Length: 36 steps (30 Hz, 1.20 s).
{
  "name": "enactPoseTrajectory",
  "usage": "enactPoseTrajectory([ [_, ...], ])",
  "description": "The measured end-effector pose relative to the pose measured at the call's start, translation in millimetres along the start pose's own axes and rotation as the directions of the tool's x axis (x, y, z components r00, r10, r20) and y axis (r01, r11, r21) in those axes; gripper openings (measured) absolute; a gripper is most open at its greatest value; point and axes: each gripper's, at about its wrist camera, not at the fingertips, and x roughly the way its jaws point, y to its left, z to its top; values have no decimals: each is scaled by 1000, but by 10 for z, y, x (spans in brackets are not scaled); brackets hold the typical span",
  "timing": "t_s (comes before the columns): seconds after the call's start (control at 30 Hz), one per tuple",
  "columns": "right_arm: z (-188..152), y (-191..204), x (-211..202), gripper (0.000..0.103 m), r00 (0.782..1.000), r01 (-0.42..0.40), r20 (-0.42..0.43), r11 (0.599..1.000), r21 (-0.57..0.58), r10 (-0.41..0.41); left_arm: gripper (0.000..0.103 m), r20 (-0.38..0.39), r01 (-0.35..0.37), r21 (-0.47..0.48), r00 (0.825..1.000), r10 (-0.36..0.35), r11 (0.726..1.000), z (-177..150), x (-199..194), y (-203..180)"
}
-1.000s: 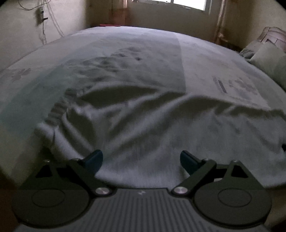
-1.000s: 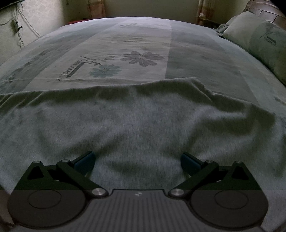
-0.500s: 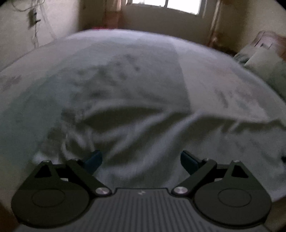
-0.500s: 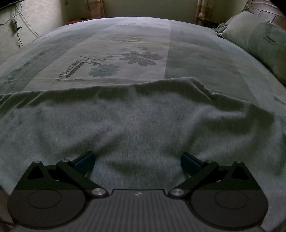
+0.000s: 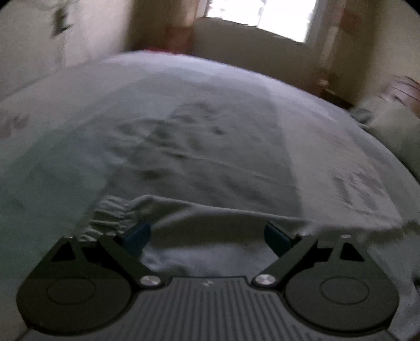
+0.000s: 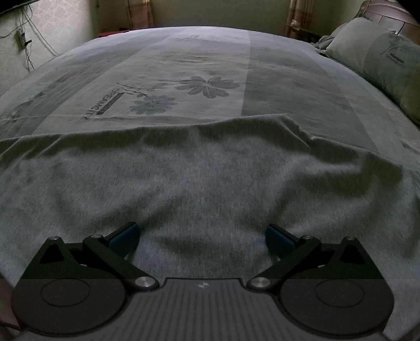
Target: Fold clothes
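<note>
A grey knit garment (image 6: 204,178) lies spread flat across the near part of the bed. In the left wrist view its far edge (image 5: 236,215) runs just beyond my fingers, with a ribbed cuff (image 5: 110,212) bunched at the left. My left gripper (image 5: 207,236) is open, low over the garment, nothing between its blue pads. My right gripper (image 6: 202,236) is also open, hovering over the garment's middle, with cloth below and between the pads but not pinched.
The bed (image 6: 199,65) has a pale green cover printed with flowers and lettering. A green pillow (image 6: 378,60) lies at the far right by the headboard. A window (image 5: 262,18) and curtains stand beyond the bed, and cables (image 6: 23,44) hang on the left wall.
My left gripper has moved forward over the garment and tilted up, so the cloth's far edge now sits close to the fingertips; the view is blurred. The right gripper has stayed almost still.
</note>
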Motion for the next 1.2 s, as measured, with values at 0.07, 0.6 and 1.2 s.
enactPoseTrajectory([
  [0.07, -3, 4, 3, 103, 1000, 1, 2, 1000, 1, -1, 94, -7, 45, 64, 999, -44, 997, -82, -91, -136],
  [0.6, 54, 0, -132, 103, 996, -88, 11, 996, -7, 88, 98, -38, -10, 215, 999, 18, 976, -559, -378, -642],
  [1.2, -313, -512, -599, 103, 990, -104, 84, 992, -70, 110, 100, -120, -28, 389, 990, 81, 921, -559, -392, -1417],
])
